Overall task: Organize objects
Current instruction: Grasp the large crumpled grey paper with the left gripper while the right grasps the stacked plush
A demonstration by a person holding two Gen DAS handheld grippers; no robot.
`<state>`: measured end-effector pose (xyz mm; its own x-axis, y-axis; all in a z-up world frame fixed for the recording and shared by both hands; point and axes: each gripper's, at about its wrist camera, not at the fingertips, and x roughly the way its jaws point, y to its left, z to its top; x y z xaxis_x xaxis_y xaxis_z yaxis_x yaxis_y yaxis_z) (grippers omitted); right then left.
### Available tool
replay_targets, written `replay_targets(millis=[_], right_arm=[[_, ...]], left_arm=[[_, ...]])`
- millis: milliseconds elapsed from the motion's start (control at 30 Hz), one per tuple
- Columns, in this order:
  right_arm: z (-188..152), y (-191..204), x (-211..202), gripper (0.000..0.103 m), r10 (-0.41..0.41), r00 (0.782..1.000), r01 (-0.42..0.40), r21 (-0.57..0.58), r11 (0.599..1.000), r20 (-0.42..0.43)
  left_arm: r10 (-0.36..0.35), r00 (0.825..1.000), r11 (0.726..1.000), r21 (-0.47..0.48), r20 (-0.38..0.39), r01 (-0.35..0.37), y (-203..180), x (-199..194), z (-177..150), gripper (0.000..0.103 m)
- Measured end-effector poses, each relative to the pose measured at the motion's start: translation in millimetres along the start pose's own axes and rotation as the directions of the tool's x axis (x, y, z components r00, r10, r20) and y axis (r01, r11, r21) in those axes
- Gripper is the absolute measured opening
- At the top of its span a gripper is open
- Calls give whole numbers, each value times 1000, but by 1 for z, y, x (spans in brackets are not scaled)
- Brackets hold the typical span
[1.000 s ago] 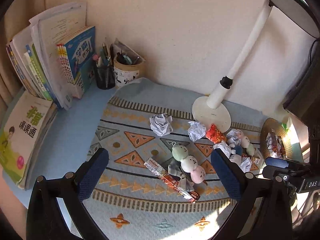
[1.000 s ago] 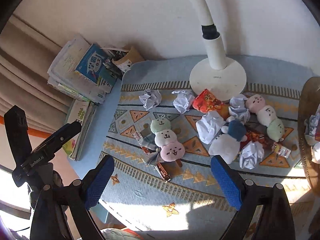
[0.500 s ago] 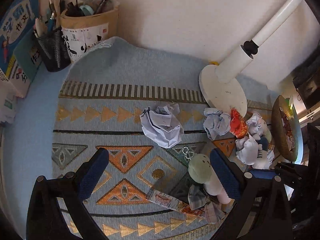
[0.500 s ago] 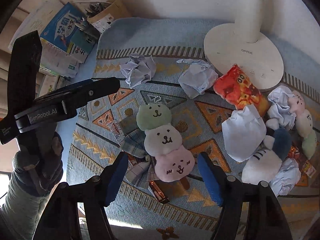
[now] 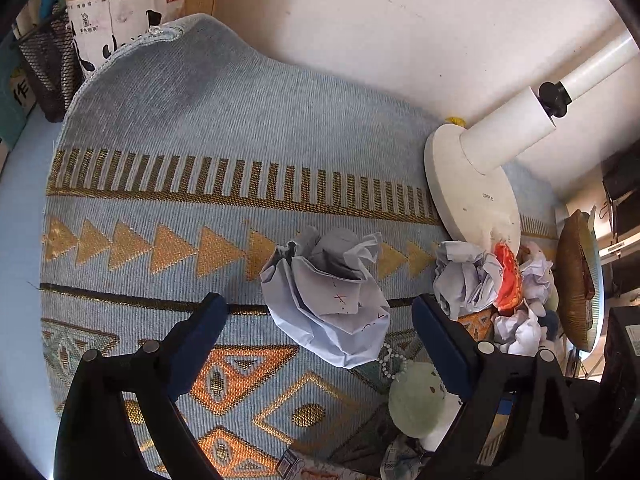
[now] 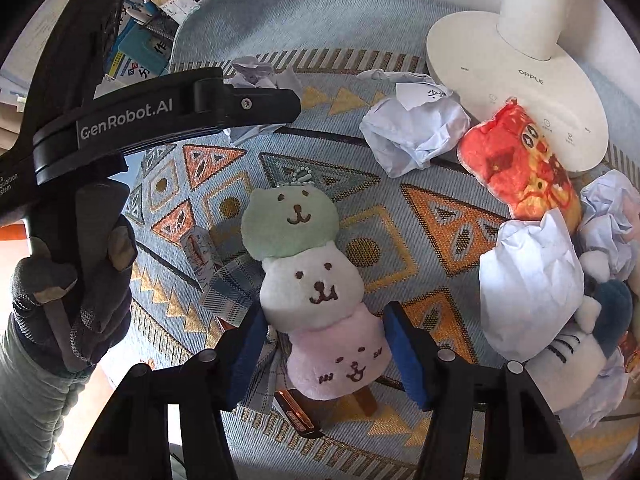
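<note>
Over the paper ball [image 5: 328,300], left tongs [image 5: 320,328] now closer, still agape.

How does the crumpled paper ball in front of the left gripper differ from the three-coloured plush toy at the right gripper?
The crumpled paper ball is plain white and angular; the three-coloured plush toy is soft, with green, white and pink faces. The ball lies ahead of the open left gripper; the toy's pink end sits between the right gripper's fingers. Both rest on the patterned mat.
</note>
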<state>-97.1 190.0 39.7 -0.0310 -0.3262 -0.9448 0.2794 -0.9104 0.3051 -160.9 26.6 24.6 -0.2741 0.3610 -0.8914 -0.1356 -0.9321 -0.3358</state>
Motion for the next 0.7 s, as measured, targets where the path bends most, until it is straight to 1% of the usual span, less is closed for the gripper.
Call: replay_targets(millis=[33, 100, 133, 167, 233, 300, 367, 433, 567, 600, 700], right_arm=[[-1, -1, 0, 58, 0, 1000, 0, 1, 1000, 2], [-2, -2, -3, 55, -1, 1000, 1, 3, 1000, 12], [-2, -3, -4, 54, 2, 1000, -3, 7, 1000, 17], [-3, -4, -6, 51, 12, 1000, -13, 12, 1000, 24], [-6, -5, -17, 50, 27, 998, -28, 24, 999, 58], [-9, -4, -33, 50, 23, 995, -25, 14, 1000, 101], [-15, -5, -51, 50, 2, 991, -2, 2, 1000, 135], [-25, -9, -66, 50, -37, 986, 38, -3, 999, 160], [-63, -19, -82, 50, -110, 984, 110, 6, 994, 140], [-73, -16, -81, 50, -136, 983, 136, 8, 991, 125], [-107, -29, -72, 50, -218, 973, 216, 28, 976, 77]], left_arm=[[3, 1000, 1000, -1, 6, -3, 0, -1, -1, 92], [28, 999, 1000, 10, 23, -28, -2, -3, -4, 79], [33, 999, 999, 17, 31, -33, -3, -5, -5, 58], [30, 999, 999, 14, 33, -30, -3, -6, -5, 49], [19, 997, 1000, -11, 69, -18, 4, -18, -2, 49], [11, 996, 1000, -20, 85, -9, 4, -31, -5, 49], [15, 995, 1000, -18, 99, -13, 3, -45, -10, 49], [11, 994, 1000, -8, 105, -10, 1, -58, -18, 49], [14, 994, 1000, 21, 111, -16, -3, -76, -33, 49], [10, 994, 1000, 24, 110, -12, -5, -79, -39, 49], [-3, 994, 1000, 26, 107, 0, -12, -85, -48, 49]])
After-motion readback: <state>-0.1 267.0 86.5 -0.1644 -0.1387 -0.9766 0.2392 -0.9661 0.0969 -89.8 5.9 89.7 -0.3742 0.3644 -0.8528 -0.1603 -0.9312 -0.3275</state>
